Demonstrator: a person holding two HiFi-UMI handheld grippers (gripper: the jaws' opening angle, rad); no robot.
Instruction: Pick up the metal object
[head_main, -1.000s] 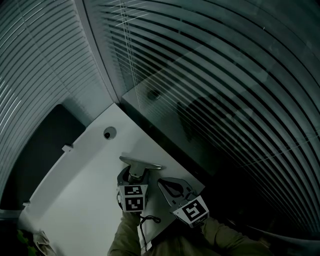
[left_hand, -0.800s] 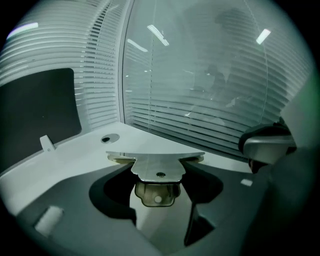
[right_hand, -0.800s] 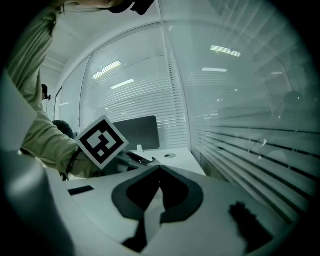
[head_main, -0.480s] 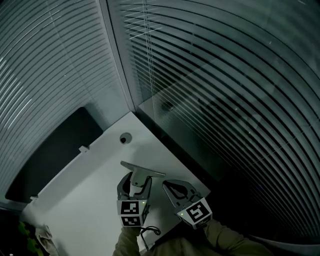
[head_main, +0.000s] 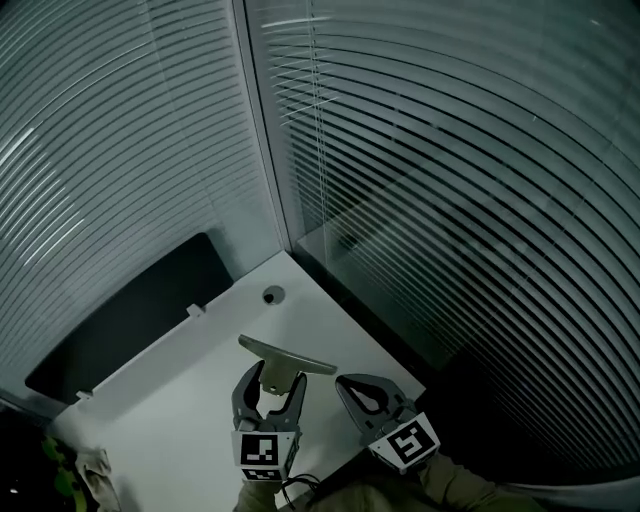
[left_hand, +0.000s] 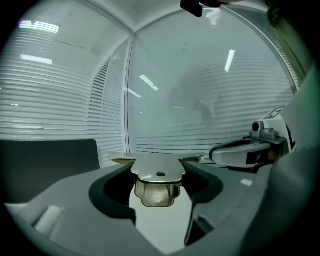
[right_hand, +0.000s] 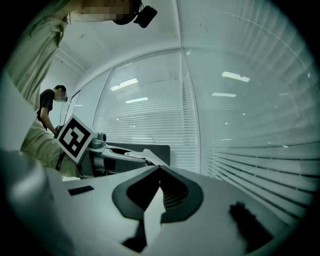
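The left gripper (head_main: 276, 377) clamps the metal object (head_main: 285, 357) by its stem — crossbar at 12 o'clock. At its 3 o'clock, the right gripper (head_main: 347, 383) has its jaws together, empty.

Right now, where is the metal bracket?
In the head view, low centre: the T-shaped metal bracket is clamped in the left gripper over the white table, just left of the shut right gripper.

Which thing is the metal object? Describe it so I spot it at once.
Find the white table in the corner of the blinds. On it the left tool grips the metal object: a shiny T-shaped piece, flat bar on top, stem between the jaws. The right tool beside it holds nothing.
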